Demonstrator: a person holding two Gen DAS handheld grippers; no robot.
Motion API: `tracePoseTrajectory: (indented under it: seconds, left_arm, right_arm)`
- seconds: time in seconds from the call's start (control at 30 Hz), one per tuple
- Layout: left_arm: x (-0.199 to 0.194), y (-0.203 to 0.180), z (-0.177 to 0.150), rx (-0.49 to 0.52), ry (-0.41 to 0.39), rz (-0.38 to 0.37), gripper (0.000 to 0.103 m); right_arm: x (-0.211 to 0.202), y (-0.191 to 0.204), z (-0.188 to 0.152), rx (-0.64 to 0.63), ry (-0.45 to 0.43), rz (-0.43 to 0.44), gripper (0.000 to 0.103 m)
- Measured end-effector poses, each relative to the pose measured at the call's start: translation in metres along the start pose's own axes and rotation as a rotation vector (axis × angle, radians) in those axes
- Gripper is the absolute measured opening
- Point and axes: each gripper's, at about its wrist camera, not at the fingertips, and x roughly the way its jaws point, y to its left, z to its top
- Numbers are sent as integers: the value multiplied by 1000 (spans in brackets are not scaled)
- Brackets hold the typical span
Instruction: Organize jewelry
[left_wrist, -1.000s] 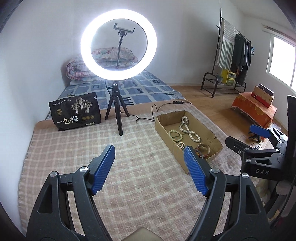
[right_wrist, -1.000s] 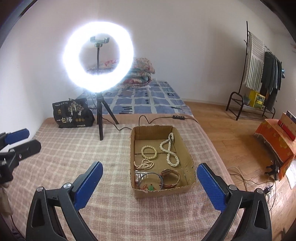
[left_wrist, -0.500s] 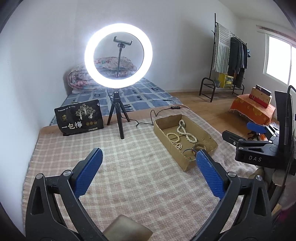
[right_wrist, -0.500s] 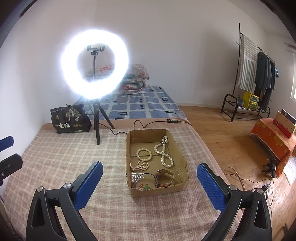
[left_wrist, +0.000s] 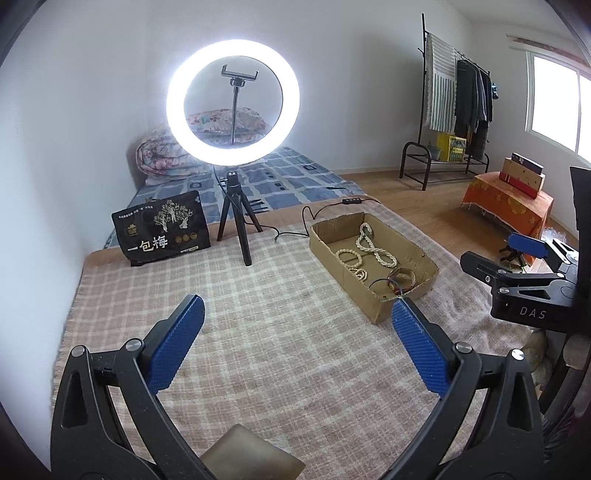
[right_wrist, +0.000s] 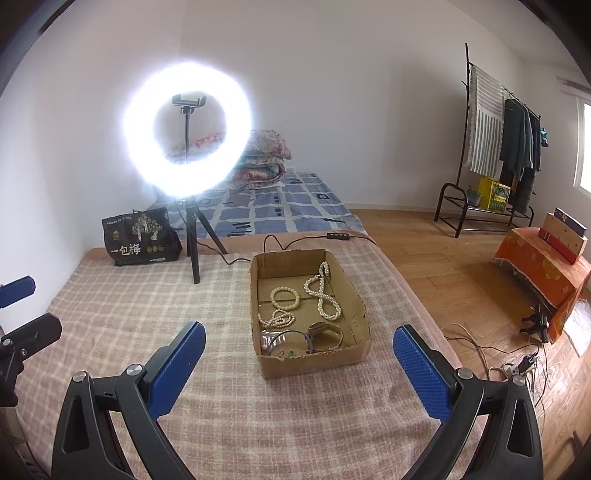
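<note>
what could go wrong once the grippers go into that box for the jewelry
Three risks, as I judge them:
1. The bead strands lie looped close together, so lifting one may drag another.
2. The cardboard box looks light; an open right gripper nudging its wall could slide it across the blanket.
3. The ring light's cable runs just behind the box and could snag.

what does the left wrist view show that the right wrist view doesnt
Only the left wrist view shows the black right gripper body marked DAS from the side, and a bright window.

Only the right wrist view shows the tangle of cables and a plug on the wooden floor, and one blue pad of the left gripper at its left edge.

Both show the open brown cardboard box holding white bead necklaces and bangles, the lit ring light on its tripod, the black printed bag, and the checked blanket.
</note>
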Motion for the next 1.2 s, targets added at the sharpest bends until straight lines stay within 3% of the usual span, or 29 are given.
tracePoseTrajectory:
  seconds: [1.2]
  left_arm:
    - [-3,-5,-1,29,-10,5,103]
  right_arm:
    - [9,-7,-8,16,36,-11,103]
